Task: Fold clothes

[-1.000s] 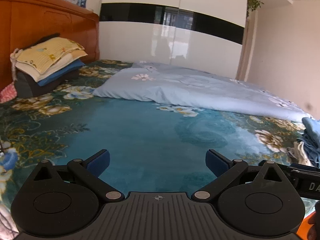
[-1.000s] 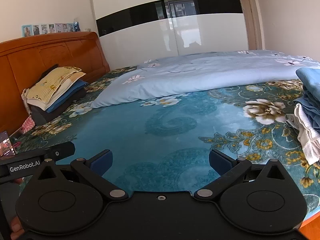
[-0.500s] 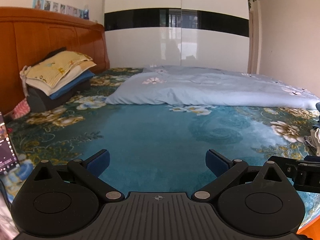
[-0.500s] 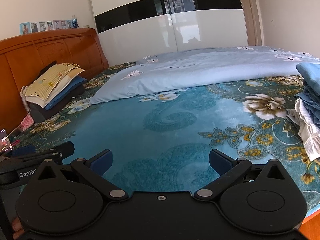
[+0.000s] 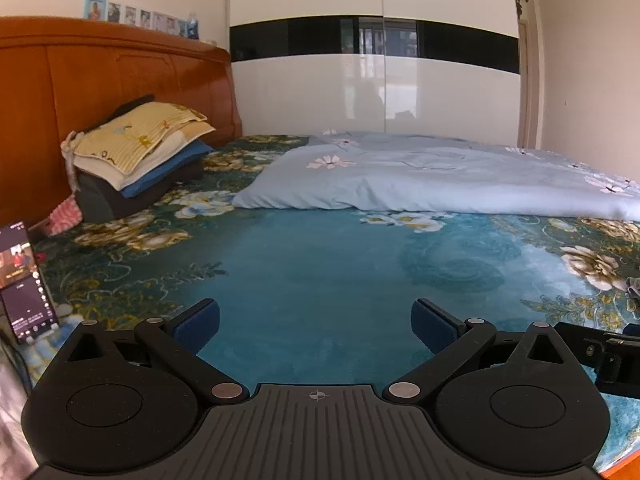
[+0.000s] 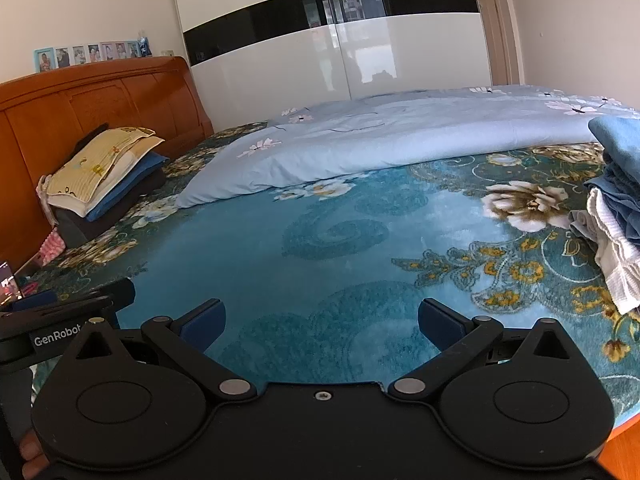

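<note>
Bare bedspread ahead; clothes pile on right, quilt behind, phone left

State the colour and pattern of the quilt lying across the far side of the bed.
The quilt is pale blue with scattered white flowers, clearest in the right wrist view.

Clothes pile cut off by right edge; only a scrap shows in left view. Phone screen text too small to read, left edge clipped.
</note>
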Demonstrator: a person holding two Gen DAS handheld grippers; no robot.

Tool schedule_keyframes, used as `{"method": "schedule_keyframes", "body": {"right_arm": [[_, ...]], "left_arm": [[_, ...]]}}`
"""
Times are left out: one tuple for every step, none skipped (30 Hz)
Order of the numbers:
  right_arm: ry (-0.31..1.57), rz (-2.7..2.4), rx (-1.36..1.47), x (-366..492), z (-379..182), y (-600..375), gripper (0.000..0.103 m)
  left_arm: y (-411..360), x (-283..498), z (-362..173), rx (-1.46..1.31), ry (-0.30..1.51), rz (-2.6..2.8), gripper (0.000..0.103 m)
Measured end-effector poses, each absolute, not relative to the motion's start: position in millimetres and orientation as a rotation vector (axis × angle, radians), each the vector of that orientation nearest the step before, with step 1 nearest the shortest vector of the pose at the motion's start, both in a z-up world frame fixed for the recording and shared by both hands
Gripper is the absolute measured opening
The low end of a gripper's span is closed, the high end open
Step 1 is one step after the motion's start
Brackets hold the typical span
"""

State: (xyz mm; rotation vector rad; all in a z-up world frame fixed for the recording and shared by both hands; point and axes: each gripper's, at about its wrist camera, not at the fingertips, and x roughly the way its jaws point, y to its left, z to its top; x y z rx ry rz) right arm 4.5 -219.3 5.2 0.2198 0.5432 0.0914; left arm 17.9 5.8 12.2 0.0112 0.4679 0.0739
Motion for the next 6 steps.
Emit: {"method": "schedule_keyframes", "body": {"right_arm": [[0.544, 0.092, 0.221, 5.2, 6.6, -221.7, 0.102], [0.545, 0.092, 0.221, 5.9, 7.8, -223.8, 0.102], [0.544, 0.091, 0.222, 5.9, 7.9, -224.1, 0.102], [0.543, 0.089, 0.223, 5.8, 7.9, -224.8, 0.102], [0.544, 0.088, 0.226, 5.8, 8.1, -225.3, 0.102], [0.545, 0.088, 0.228, 5.8, 8.3, -225.8, 0.102]], "left_arm": [[6.2, 17.0, 12.9, 0.003, 0.462, 0.075, 0.103], [6.6, 16.1, 13.6, -0.003, 0.455, 0.077, 0.103], [6.7, 15.6, 14.3, -0.003, 0.45, 0.082, 0.103], [6.9, 15.7, 14.7, 0.0, 0.449, 0.083, 0.103], [7.3, 16.1, 15.0, 0.004, 0.449, 0.081, 0.103], [7.7, 16.5, 15.2, 0.008, 0.449, 0.079, 0.103]]}}
